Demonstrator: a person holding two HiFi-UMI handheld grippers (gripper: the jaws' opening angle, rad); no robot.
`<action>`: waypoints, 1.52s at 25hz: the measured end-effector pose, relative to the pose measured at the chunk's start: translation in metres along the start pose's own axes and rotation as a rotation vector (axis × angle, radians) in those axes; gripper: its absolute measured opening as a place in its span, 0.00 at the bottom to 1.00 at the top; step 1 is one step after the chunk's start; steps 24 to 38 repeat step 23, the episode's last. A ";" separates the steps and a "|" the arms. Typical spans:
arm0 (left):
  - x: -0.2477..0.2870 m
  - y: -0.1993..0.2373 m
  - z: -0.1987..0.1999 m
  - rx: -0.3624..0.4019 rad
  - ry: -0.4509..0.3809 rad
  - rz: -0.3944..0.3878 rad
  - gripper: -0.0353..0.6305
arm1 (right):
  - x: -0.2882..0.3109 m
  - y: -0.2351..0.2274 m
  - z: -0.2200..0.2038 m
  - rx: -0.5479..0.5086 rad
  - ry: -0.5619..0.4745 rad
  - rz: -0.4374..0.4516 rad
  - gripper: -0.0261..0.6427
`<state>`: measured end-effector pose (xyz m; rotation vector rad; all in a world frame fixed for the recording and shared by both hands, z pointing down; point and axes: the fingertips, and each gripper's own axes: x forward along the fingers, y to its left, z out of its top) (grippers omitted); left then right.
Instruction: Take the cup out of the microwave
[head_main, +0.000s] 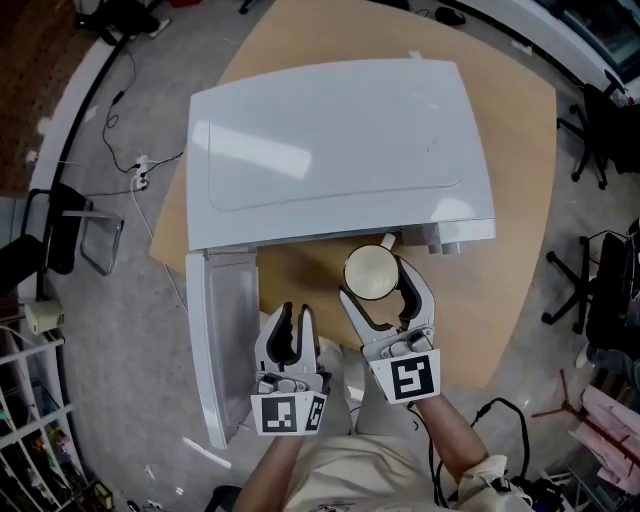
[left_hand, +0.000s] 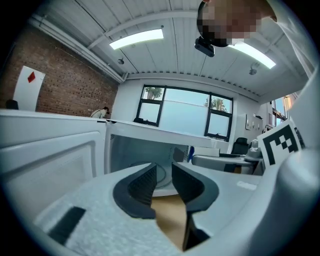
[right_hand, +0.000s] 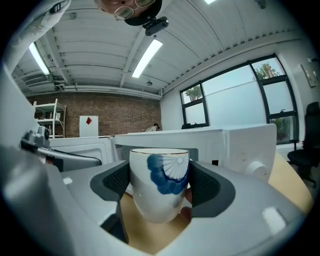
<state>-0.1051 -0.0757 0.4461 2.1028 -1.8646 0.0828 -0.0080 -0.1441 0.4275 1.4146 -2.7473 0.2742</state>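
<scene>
A white cup (head_main: 370, 272) with a blue flower print (right_hand: 159, 192) hangs upright just in front of the white microwave (head_main: 340, 150), outside its cavity and above the wooden table (head_main: 520, 200). My right gripper (head_main: 381, 283) (right_hand: 160, 176) is shut on the cup's sides. The microwave door (head_main: 225, 340) stands swung open at the left. My left gripper (head_main: 295, 314) (left_hand: 163, 172) hovers beside the door, left of the cup. Its jaws stand a narrow gap apart with nothing between them, and it looks into the cavity (left_hand: 145, 152), where no cup shows.
The microwave's control knobs (head_main: 440, 243) are just right of the cup. The table's front edge is close to my body. On the floor around it stand black chairs (head_main: 590, 290) (head_main: 60, 235), cables (head_main: 140, 175) and a shelf (head_main: 30, 400).
</scene>
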 end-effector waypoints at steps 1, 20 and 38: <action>0.000 -0.003 0.002 0.005 0.000 -0.008 0.20 | -0.004 -0.001 0.004 0.003 -0.005 -0.004 0.60; -0.017 -0.038 0.033 0.019 -0.050 -0.059 0.19 | -0.058 0.002 0.049 -0.024 -0.032 -0.041 0.60; -0.016 -0.041 0.035 0.020 -0.055 -0.063 0.19 | -0.060 0.000 0.052 -0.019 -0.036 -0.050 0.60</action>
